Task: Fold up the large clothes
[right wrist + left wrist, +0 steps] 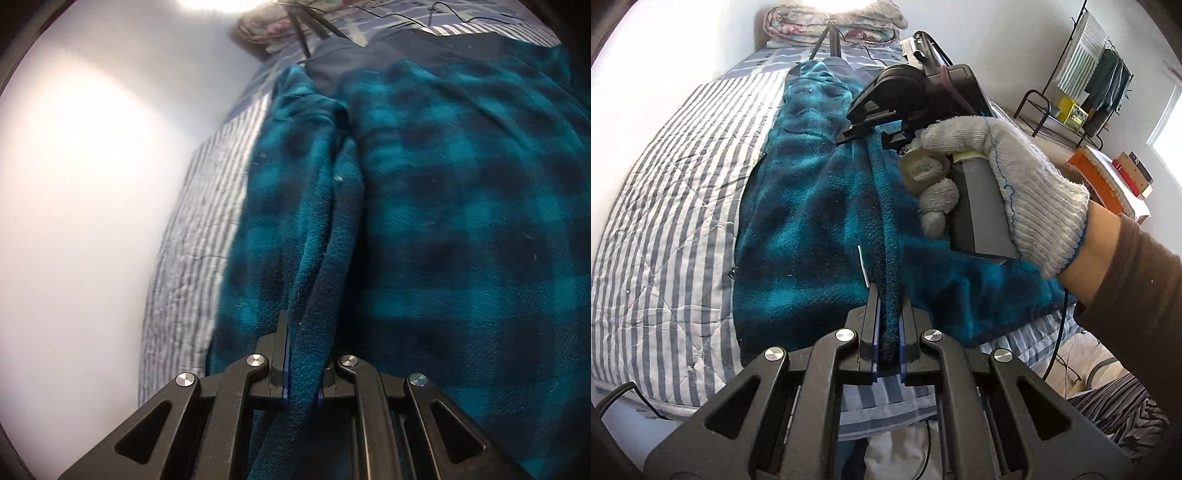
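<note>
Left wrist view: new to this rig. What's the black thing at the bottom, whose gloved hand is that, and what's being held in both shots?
No robot here: a person holds a handheld two-finger tool in each hand, each with a fisheye camera looking along its fingers.

In the left wrist view, the black frame at the bottom is the left tool, shut on a rolled edge of the teal plaid fleece garment. The gloved hand is the person's right, holding the right tool, which pinches the same edge farther up.

The right wrist view looks along that right tool, shut on a fold of the fleece.

The fleece lies lengthwise on a striped quilt covering a bed.
</note>
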Motion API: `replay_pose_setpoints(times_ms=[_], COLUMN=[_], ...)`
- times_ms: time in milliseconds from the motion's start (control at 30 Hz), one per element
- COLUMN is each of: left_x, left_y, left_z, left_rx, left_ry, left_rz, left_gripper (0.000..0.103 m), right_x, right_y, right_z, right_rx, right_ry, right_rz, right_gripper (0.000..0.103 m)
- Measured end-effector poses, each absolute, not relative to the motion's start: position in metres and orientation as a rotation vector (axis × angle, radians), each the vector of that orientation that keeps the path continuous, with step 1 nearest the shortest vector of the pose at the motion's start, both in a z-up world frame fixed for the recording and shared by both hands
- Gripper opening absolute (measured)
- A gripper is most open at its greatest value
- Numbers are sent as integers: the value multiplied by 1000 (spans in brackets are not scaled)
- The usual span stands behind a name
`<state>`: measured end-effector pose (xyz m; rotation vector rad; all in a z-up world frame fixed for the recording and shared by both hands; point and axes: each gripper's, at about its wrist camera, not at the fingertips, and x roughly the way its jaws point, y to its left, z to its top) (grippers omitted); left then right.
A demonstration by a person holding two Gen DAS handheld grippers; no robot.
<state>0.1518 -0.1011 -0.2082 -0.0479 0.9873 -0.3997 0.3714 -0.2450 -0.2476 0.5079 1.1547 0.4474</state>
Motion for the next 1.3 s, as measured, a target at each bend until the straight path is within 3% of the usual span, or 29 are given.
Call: replay_pose_setpoints(times_ms=[233,267,367,467,600,733,1133,1300], left_x=[158,156,142,127,122,140,168,163], left_y=[-99,-98,-89,-71,-48,-34,-86,-96], left_z=[-203,-201,-190,-174,-167,-186,-259,-256], left_rx=[-132,-122,-136,-147,-80,-130,-25,64], left_ry=[992,987,982,939,862,919,1058,1034], left_rz=[-479,-492,-533,-562,-439,-367,-334,-321], left_gripper=[6,12,27,27,27,27,27,27], right_x=[376,376,375,368,340,301,222,207], right_y=[-230,-227,-222,-235,-247,-290,-359,-401], right_z=[-243,-243,-234,-216,-191,-169,-136,-130], right_rx=[404,389,320,303,280,249,184,205], right_ry=[1163,1167,1153,1121,1070,1014,924,877], right_rz=[435,442,407,384,408,424,367,285], right_gripper=[7,9,28,36,36,36,36,36])
